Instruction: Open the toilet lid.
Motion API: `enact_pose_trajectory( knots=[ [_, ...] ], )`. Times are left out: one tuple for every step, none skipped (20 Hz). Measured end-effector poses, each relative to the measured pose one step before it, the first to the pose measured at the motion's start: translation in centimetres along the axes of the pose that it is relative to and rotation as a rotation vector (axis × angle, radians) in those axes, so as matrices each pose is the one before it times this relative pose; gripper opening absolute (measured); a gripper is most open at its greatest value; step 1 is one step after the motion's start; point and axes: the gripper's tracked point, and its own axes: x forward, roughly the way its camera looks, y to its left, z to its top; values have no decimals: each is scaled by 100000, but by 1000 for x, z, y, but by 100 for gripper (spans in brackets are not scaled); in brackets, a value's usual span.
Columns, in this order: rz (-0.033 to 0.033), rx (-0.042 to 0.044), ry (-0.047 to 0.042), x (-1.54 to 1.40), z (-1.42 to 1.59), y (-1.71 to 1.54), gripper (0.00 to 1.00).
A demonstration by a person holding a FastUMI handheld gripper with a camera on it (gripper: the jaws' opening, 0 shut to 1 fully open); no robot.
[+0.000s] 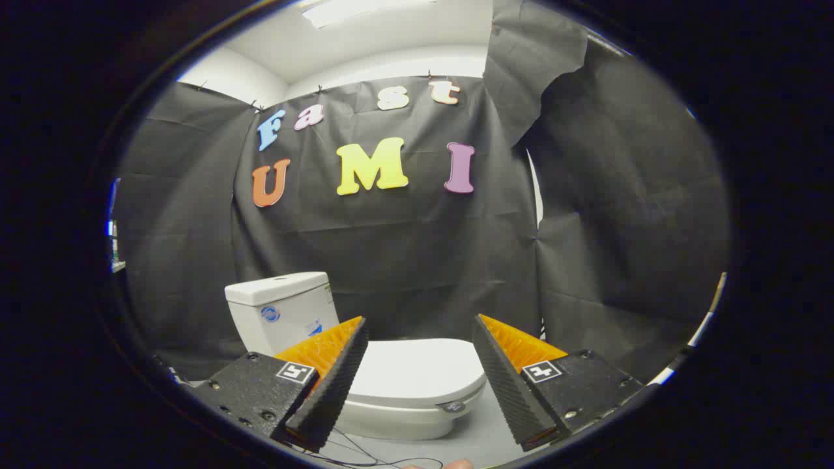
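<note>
- 2 fingers of my gripper (420,332) are spread wide with nothing between them; the toilet lid (417,371) lies flat and closed on the bowl, beyond the fingers and framed in the gap between them.
- I could miss the lid's front lip if I come in too high, and the fingers would just skate over the smooth top.
- Coming in too low, I might catch the seat (397,413) along with the lid and lift both.
- The lid looks slick, so a shallow pinch may slip and let it slam.
- Swinging it up too hard could bang it against the tank (280,306) standing behind.
- Thin cables (355,449) trail on the floor near my fingers; I could snag them.
</note>
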Motion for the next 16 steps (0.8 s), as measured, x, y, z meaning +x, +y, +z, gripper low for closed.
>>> enact_pose_trajectory(
  knots=[
    [64, -424, -105, -33, -5, 22, 100],
    [141, -782, -79, 28, 35, 95, 100],
    [58, -682, -183, 44, -57, 58, 100],
    [141, -384, 20, 11, -67, 93, 100],
    [177, -251, 397, 82, -143, 62, 100],
    [112, -658, 464, -23, -126, 127, 100],
    [262, -698, -176, -15, -17, 167, 100],
    [289, -393, -612, -13, 209, 146, 100],
    [213, -348, -420, -50, 150, 116, 100],
    [157, -316, -159, 23, 69, 87, 100],
    [-39, -55, 88, 10, -156, 62, 100],
    [-85, 300, 238, 35, -43, -24, 100],
    [-249, 608, 328, 74, -209, -119, 100],
    [-193, 763, 335, 29, -126, -32, 100],
    [-301, 605, 396, 9, -130, -49, 100],
    [-424, 489, 306, 100, -93, -103, 100]
  ],
)
